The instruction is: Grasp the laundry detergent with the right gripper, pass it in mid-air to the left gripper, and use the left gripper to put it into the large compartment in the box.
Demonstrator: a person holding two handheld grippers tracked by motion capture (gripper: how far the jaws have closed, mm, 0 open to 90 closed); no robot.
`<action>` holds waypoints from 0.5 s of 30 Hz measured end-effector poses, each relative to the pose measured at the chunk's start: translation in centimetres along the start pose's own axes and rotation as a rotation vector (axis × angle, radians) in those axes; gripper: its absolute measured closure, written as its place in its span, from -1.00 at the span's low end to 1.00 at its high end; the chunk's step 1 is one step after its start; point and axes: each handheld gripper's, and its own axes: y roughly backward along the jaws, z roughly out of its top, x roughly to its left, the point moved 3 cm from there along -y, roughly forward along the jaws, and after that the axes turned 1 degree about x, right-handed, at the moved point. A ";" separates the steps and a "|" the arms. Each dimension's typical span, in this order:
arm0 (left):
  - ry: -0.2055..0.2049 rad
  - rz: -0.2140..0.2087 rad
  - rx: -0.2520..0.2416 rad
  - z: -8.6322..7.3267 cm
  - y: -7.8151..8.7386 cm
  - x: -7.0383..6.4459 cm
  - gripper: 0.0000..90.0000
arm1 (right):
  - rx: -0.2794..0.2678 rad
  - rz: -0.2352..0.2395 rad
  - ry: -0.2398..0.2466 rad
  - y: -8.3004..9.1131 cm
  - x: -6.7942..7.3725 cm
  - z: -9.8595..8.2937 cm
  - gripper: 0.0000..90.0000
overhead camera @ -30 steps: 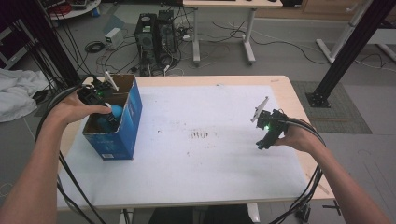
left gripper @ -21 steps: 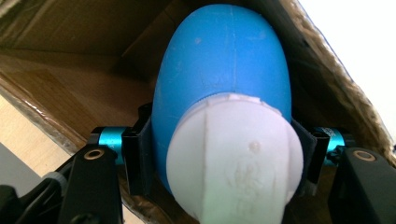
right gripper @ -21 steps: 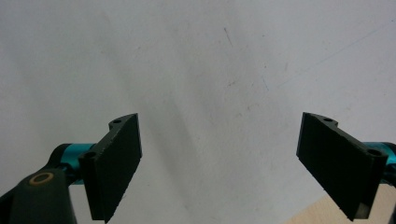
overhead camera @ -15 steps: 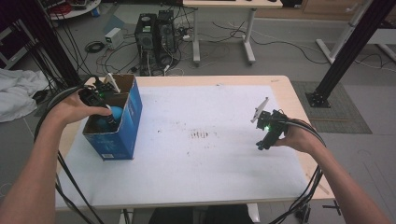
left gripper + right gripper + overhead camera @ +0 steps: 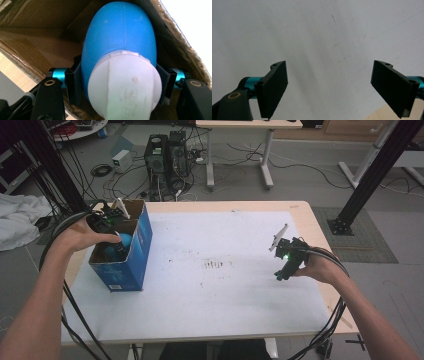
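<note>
From the high view, the left gripper (image 5: 116, 240) dips into the blue cardboard box (image 5: 137, 251) at the worktop's (image 5: 210, 310) left edge. The left gripper view reveals its jaws clamped on a blue bottle (image 5: 120, 42) (white cap toward the camera). In the right gripper view, the right gripper (image 5: 337, 87) gapes wide over bare worktop.

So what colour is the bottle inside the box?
Blue bottle with a white cap, clearest in the left gripper view.
</note>
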 end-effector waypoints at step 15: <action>-0.008 -0.002 0.011 0.2 -0.1 0.0 -0.22 | 0.002 -0.001 -0.002 0.1 -0.1 -0.1 -0.70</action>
